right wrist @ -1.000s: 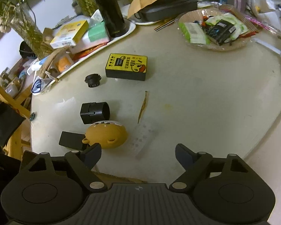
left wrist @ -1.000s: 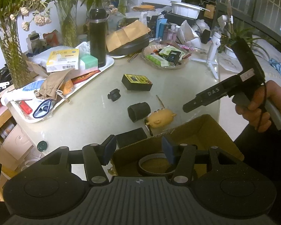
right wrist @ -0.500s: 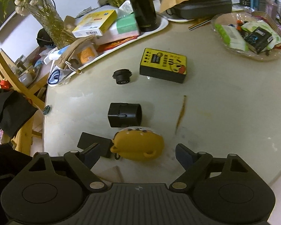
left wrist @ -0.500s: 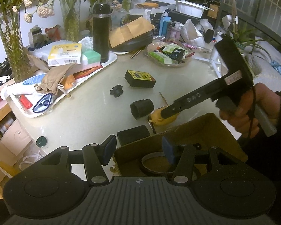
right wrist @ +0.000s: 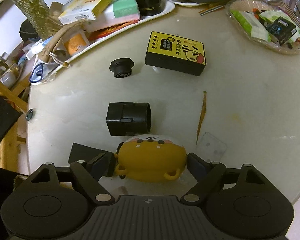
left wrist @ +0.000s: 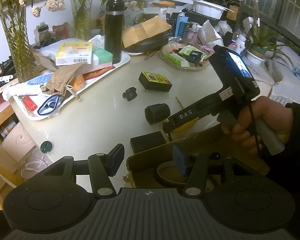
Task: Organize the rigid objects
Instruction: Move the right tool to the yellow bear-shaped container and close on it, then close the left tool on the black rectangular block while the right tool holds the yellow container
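Over on the left of the pale round table (right wrist: 240,104) a white tray (left wrist: 118,68) is heaped with boxes and a cloth pouch, and a tall black flask (left wrist: 114,30) stands at its far end. Out on the bare top lie a small black knurled cap (right wrist: 122,68), a black cylinder (right wrist: 129,119) on its side, and a flat black block (right wrist: 84,154) near the table's edge. Further along sits a yellow-faced black box (right wrist: 175,57), with a thin brown sliver (right wrist: 201,116) lying loose to its right. The left tongs (left wrist: 148,160) hang half spread with nothing between the pads, straddling the near wall of an open cardboard box (left wrist: 200,140) that has a round tin (left wrist: 170,172) in its bottom. The yellow animal-shaped case (right wrist: 152,160) rests on the table just this side of the cylinder, almost touching it. The right tongs (right wrist: 150,165) are down around that case, one pad on each side of it; the jaws are closing, yet a sliver of gap shows on the right side and I cannot tell whether the left pad touches. From the other side, the right hand (left wrist: 258,124) grips the handle, tongs angled down over the case beside the box's far wall. A shallow basket (right wrist: 270,42) of packets sits at the far right.
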`<state>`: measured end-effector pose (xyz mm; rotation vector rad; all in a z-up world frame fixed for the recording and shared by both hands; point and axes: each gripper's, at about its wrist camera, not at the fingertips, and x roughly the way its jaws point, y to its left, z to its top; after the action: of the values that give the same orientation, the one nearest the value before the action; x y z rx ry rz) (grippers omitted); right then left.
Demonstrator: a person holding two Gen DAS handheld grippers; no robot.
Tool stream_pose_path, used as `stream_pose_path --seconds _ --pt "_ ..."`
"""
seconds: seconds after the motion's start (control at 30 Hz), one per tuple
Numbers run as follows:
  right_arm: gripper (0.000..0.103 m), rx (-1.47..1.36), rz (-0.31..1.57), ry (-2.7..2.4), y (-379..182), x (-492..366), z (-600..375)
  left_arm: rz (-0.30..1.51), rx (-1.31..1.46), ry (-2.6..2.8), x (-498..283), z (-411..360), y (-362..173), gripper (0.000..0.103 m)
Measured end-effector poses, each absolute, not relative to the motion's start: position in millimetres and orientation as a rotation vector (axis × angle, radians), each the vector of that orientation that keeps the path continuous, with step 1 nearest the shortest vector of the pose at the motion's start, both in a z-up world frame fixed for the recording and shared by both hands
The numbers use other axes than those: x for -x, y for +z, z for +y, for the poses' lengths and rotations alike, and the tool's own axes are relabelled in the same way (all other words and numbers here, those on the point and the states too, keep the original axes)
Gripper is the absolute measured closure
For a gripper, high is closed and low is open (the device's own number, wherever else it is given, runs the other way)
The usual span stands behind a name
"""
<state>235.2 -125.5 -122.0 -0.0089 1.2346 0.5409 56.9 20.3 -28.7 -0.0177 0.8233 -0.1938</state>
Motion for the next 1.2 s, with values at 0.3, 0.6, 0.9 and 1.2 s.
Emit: stream_pose_path --seconds 0.3,0.6,0.9,1.2 --pt "0.025 0.094 1.2 0.515 -119.8 -232.4 -115.2 0.829 0.012 -0.175 -61.0 22.0 -27.3 0.05" --pt "0.025 0.038 1.11 0.503 -84.5 -225.1 -147.4 0.864 0.005 -0.16 -75.3 27.0 -27.3 0.05" --pt "0.025 0.057 1.002 0.526 -52.8 -206.7 -179.5 0.969 0.005 -0.115 -107.2 29.2 -36.8 0.05" --pt "0.025 0.05 0.955 0.547 -41.1 -187.7 -203.1 1.06 0.057 -0.079 -135.1 28.9 -50.4 0.026"
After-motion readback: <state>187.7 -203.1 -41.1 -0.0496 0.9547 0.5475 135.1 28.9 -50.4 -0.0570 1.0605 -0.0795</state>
